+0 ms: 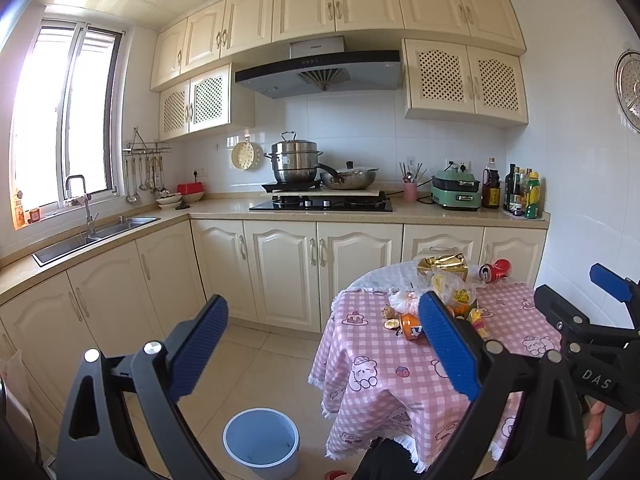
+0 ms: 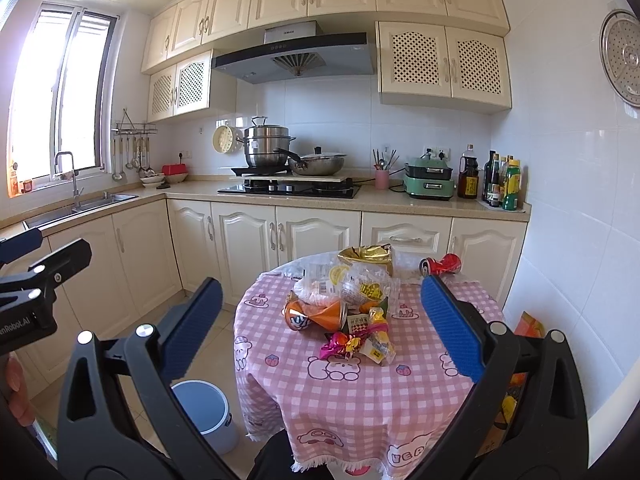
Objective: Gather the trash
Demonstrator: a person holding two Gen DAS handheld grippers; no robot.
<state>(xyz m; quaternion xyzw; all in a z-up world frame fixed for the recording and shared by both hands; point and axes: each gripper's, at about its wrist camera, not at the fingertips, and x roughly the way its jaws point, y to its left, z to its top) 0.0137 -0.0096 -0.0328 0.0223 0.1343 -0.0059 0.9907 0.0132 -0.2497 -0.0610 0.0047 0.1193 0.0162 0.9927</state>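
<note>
Your right gripper (image 2: 320,320) and left gripper (image 1: 324,344) hang wide open and empty above the table's trash pile (image 2: 352,300): light, crinkly wrappers, so pinch a bunched fold.

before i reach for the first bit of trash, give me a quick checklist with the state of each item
1. Left tool open and holding nothing: ok.
2. Right tool open and holding nothing: ok.
3. Blue bin upright on the floor beside the table, mouth uncovered: ok. How full it is: cannot tell.
4. Trash within view on the pink checked tablecloth: ok. Crushed orange can, gold bag and candy wrappers form one heap.
5. Red can lies on its side apart from the heap, near the table's far edge; could roll: not ok.
6. Something grasped or lined up between the fingers yet: not ok, both tools are short of the pile.
</note>
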